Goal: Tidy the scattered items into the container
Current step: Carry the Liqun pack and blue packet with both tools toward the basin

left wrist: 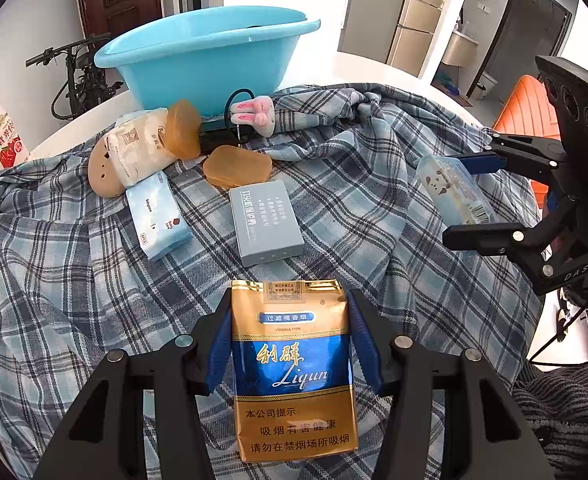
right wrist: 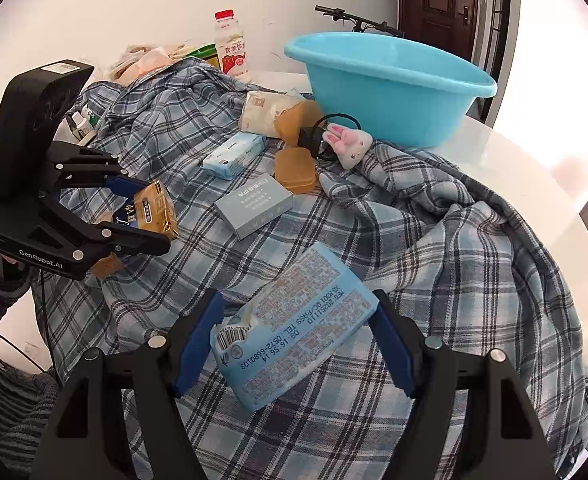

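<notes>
Cigarette pack point(left wrist: 294, 364): clamped in left hand-held gripper point(left wrist: 289, 344), above plaid cloth point(left wrist: 374, 216). Tissue packet point(right wrist: 294, 328): clamped in right hand-held gripper point(right wrist: 294, 340). Blue basin point(left wrist: 205, 60): far side of desk point(right wrist: 514, 152). Advice: lift both clear of its rim before releasing.

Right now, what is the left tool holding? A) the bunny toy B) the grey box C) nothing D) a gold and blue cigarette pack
D: the left tool has its blue pads pressed on both sides of the gold and blue cigarette pack, while the bunny toy and the grey box lie apart on the plaid cloth.
</notes>
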Motion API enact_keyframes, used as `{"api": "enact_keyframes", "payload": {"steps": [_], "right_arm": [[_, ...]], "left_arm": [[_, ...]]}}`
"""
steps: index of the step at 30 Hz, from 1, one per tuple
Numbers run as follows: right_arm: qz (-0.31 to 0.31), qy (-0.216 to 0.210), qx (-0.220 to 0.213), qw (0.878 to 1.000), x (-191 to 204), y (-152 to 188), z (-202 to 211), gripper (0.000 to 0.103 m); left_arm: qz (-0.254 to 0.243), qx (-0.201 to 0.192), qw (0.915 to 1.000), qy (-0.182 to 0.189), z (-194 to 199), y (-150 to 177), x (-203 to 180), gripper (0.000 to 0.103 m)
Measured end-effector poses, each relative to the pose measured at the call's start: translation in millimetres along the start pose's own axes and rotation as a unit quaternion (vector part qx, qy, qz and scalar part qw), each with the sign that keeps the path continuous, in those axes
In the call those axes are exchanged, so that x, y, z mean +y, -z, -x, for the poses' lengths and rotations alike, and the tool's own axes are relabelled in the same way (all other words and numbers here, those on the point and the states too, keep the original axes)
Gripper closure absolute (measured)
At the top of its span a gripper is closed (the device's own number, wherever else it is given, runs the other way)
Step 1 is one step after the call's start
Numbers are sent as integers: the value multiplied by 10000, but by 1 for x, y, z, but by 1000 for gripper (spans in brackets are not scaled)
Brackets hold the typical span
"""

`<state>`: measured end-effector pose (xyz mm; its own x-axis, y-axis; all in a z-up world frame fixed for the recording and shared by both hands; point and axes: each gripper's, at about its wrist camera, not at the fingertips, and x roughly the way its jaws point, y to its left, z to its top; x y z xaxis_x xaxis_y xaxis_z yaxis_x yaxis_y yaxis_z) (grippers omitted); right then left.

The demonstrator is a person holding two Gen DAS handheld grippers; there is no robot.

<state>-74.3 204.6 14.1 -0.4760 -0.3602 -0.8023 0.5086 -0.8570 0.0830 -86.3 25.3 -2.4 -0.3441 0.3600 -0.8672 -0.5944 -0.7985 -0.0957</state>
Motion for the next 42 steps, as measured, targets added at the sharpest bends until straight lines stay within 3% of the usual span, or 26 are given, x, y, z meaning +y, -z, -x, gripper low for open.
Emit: {"api": "enact_keyframes", "payload": {"steps": [16,25,31,42], "right_arm": [[129,77,-106,9998,2,-8,8,30],[362,171,-432,9983,8,-31,27,30],[254,0,-562,9981,1,-50,49,30],[362,380,-1048,9931,-3,-83,84,30]], "left_arm": [[-57,-49,10000,-5,7,-4,-1,47],[-301,-110,9995,-63,16,-18,-8,47],[-348,-324,9988,-75,28,-33,-10,47],[-341,-768,9963,-158,66,-83,-6,46]]}}
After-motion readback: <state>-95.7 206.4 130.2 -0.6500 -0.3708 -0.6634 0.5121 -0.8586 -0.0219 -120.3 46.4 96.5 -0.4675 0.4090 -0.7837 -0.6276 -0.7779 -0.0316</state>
